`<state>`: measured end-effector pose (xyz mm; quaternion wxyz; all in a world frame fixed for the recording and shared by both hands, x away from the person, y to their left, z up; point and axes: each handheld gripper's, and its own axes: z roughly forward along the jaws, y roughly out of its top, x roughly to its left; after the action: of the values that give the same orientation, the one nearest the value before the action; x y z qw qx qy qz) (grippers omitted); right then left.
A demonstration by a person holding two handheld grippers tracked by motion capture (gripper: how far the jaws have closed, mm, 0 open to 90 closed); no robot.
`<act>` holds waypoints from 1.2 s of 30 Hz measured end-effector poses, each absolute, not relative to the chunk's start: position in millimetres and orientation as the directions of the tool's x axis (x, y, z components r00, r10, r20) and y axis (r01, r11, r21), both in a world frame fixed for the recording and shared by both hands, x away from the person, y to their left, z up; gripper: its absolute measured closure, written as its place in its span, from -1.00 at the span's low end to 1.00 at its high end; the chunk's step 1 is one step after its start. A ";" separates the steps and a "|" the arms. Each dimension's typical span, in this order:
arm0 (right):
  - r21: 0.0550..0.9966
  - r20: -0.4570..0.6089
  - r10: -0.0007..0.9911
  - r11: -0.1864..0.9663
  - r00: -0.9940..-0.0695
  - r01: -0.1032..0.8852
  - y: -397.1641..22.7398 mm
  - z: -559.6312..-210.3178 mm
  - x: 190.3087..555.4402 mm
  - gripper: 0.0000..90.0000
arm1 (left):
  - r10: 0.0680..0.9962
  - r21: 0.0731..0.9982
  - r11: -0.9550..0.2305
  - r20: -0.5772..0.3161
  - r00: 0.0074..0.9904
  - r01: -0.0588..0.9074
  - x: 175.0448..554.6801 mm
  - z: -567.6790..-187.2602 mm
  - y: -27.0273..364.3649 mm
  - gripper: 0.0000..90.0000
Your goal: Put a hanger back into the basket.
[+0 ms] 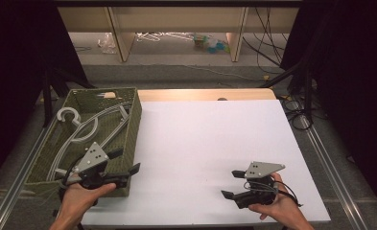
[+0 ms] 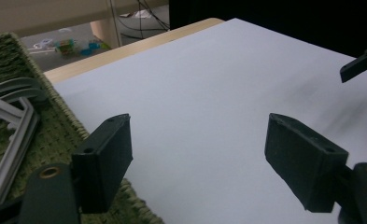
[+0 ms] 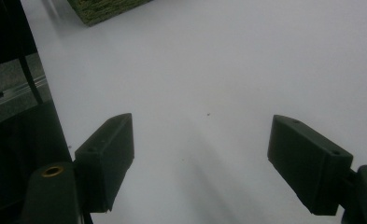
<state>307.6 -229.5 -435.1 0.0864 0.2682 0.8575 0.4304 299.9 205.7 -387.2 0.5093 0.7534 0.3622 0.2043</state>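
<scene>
I read the hangers (image 1: 88, 127) as the things in hand: pale grey ones lying piled inside the green woven basket (image 1: 134, 120) at the left of the high view, one white hook curling up near the basket's upper-left corner. In the left gripper view they show at the left edge (image 2: 13, 135), resting on the basket floor. None of them is out yet; the white sheet on the desk (image 1: 210, 143) is bare in the middle of the frame, so as I judge it the work has barely begun and every hanger is left to move.

My left hand-held gripper (image 1: 126, 173) sits at the lower left, over the basket's near-right corner, jaws spread wide with nothing between them. From its own camera it points across the sheet, not down at the hangers.

My right hand-held gripper (image 1: 231, 184) is at the lower right, low over the sheet, well apart from the basket, jaws likewise wide apart and empty.

A reach into the basket would come first, I think.
</scene>
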 end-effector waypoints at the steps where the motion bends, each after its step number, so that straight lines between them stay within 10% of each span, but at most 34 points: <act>1: 0.784 0.084 0.535 0.485 -0.840 0.388 -229.6 -435.3 307.7 -0.47 | 0.749 0.920 -0.210 -0.067 0.659 0.332 299.3 -388.3 203.1 -0.49; 36: 0.831 0.079 0.571 0.415 -0.817 0.370 -235.0 -438.3 293.1 -0.61 | 0.644 0.920 -0.274 -0.043 0.764 0.282 277.9 -437.4 158.9 -0.63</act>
<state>293.1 -235.0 -438.3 0.1085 0.2820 0.8342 0.4613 277.9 158.9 -437.4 0.5242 0.7791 0.2972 0.1727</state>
